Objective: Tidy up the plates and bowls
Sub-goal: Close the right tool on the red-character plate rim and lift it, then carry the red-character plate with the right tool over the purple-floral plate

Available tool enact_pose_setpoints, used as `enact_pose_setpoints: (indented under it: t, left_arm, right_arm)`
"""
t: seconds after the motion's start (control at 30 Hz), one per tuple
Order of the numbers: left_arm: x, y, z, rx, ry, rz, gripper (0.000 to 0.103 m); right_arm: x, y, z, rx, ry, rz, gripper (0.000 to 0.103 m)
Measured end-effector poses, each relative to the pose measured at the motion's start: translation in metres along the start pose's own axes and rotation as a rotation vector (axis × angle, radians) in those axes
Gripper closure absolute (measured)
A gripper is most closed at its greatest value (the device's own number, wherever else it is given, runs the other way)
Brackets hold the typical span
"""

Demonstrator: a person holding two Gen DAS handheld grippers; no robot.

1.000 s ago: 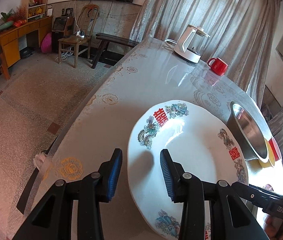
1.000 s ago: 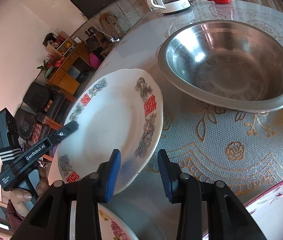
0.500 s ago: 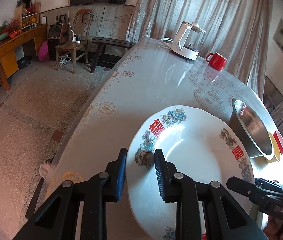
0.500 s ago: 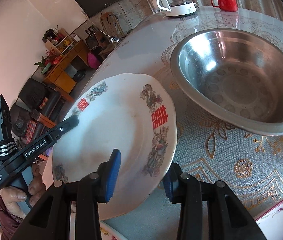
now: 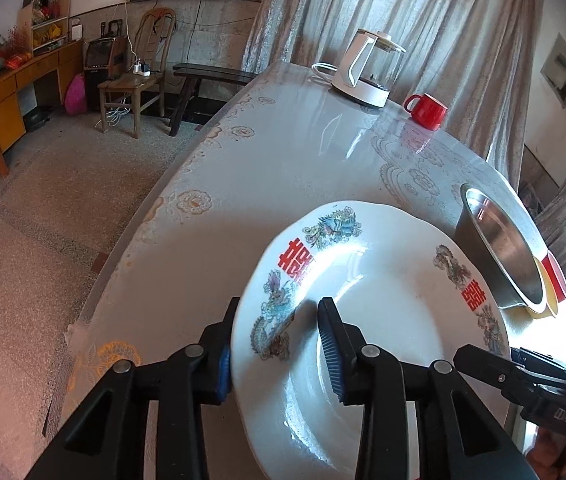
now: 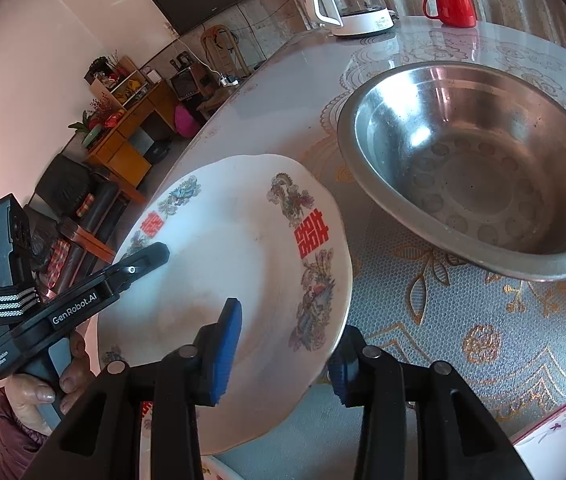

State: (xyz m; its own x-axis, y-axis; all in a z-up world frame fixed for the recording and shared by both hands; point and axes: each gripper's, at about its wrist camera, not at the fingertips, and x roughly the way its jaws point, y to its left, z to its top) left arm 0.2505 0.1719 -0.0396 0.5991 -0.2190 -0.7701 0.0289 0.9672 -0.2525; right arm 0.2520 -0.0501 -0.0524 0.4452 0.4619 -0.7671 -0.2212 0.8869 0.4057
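Here both hand-held grippers straddle the white plate point(image 5: 383, 292), red-lettered, scalloped; left jaws opening, right's grip unclear

Plate rim now taken between both pairs of jaws

The white plate point(image 5: 383, 320), flat on the table point(image 5: 275, 168) a second ago, now sits tilted, its near rim raised. The right gripper point(image 6: 287, 344), beside the rim before, now straddles it. The left gripper point(image 5: 275, 344), after narrowing on the opposite rim, is opening its jaws again, rim between them.
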Motion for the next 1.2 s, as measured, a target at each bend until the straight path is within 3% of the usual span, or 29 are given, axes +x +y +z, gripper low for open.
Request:
enact_pose_setpoints:
  t: [0.37,0.63,0.77,1.03,1.2]
  left_arm:
    - [-0.024,0.004,-0.02,0.018,-0.005,-0.059,0.073]
    - [-0.014,0.002,-0.017,-0.012,-0.014,-0.02,0.071]
    - [-0.025,-0.003,-0.023,0.033,-0.045,-0.028,0.072]
    - [-0.048,-0.007,-0.038,0.059,-0.073,-0.094,0.075]
    - [-0.039,-0.008,-0.045,0.06,-0.059,-0.067,0.075]
  right_arm:
    - [-0.004,0.007,-0.007,-0.044,0.0,-0.043,0.063]
    - [-0.002,0.01,-0.005,-0.074,0.007,-0.055,0.063]
    - [-0.005,0.014,-0.01,-0.103,0.01,-0.063,0.063]
    - [-0.019,0.009,-0.016,-0.089,0.0,-0.014,0.065]
    - [-0.018,0.013,-0.02,-0.108,0.01,-0.014,0.069]
